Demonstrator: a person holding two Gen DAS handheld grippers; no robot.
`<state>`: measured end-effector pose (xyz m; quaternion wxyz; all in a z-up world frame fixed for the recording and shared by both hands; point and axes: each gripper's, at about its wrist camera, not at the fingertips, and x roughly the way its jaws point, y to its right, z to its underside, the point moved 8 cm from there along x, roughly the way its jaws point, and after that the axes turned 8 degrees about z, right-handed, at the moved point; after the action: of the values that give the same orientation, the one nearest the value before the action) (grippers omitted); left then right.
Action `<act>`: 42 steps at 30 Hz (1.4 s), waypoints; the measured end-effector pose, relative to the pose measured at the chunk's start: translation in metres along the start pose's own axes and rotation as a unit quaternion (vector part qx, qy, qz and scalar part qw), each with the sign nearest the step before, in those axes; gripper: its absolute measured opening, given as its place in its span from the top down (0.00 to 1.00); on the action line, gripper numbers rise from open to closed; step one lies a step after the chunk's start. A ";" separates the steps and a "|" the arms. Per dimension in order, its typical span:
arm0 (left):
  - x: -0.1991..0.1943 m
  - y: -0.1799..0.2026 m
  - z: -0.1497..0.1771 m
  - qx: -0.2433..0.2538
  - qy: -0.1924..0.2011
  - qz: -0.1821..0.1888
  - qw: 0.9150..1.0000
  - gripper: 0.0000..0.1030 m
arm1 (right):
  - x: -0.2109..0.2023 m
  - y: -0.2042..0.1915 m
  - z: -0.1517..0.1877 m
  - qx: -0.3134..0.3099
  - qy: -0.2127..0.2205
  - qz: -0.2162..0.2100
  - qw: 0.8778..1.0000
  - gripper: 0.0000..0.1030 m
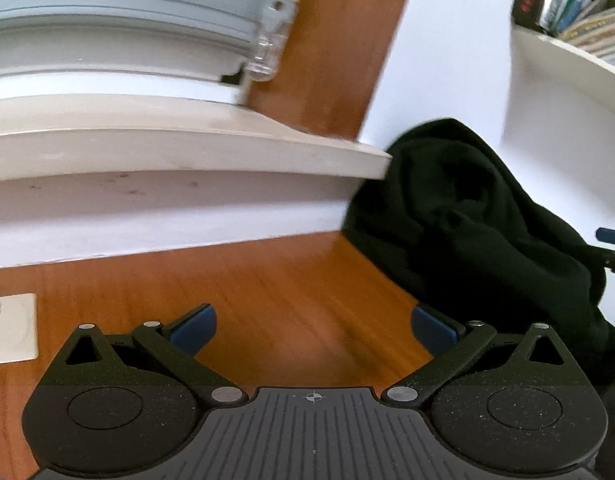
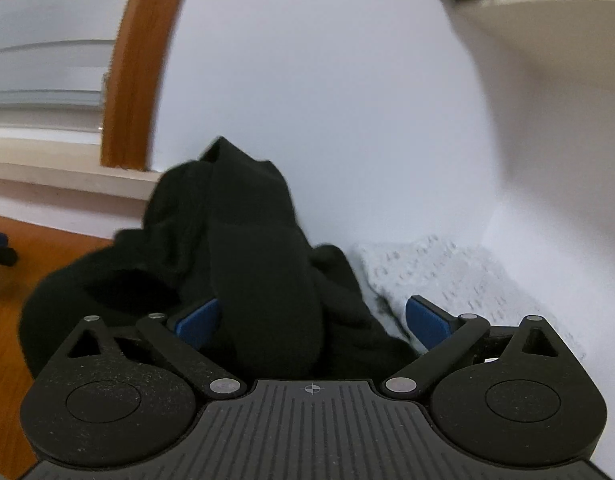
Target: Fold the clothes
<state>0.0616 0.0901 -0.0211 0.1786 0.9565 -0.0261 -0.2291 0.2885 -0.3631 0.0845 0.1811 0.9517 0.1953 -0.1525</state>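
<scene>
Black garment heaped on wooden tabletop w/ your right gripper fingers spread wide around a fold, not clamped; left gripper wide open, empty.

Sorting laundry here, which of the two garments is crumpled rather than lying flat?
The black garment, heaped against the wall; the light grey knit beside it lies flat.

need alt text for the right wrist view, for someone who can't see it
The open right gripper faces a crumpled black fabric garment heaped against a white wall, a fold lying between its blue fingertips. A pale grey knitted cloth lies right of it, on a wooden table.
</scene>
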 end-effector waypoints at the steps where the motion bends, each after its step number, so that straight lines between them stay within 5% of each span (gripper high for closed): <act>1: -0.003 -0.001 0.001 0.004 0.000 0.005 1.000 0.00 | -0.001 -0.005 -0.003 0.003 -0.004 -0.006 1.000 0.05; 18: -0.012 0.019 0.015 0.069 -0.022 0.009 0.997 0.00 | -0.056 -0.106 0.011 0.000 -0.036 -0.082 0.996 0.12; 23: -0.012 0.023 0.019 0.071 -0.025 0.019 0.997 0.00 | -0.049 -0.134 0.029 -0.066 -0.059 -0.089 0.992 0.13; 25: -0.012 0.024 0.020 0.074 -0.026 0.020 0.997 0.00 | -0.035 -0.144 0.037 -0.100 -0.068 -0.058 0.991 0.15; 28: -0.013 0.026 0.020 0.077 -0.026 0.021 0.996 0.00 | -0.014 -0.142 0.035 -0.098 -0.081 -0.047 0.991 0.41; 30: -0.014 0.027 0.019 0.079 -0.022 0.024 0.996 0.00 | -0.006 -0.134 0.025 -0.073 -0.080 -0.055 0.993 0.67; 33: -0.017 0.032 0.018 0.084 -0.012 0.031 0.996 0.00 | -0.005 -0.112 -0.002 -0.009 -0.056 -0.073 0.996 0.84; 42: -0.004 0.079 0.008 0.106 -0.020 0.104 0.989 0.05 | -0.019 -0.074 -0.057 0.076 -0.005 -0.136 0.988 0.88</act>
<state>0.0568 0.0140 0.0014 0.0980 0.9575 -0.1532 -0.2238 0.2525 -0.2827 0.1205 0.0864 0.9266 0.3099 -0.1948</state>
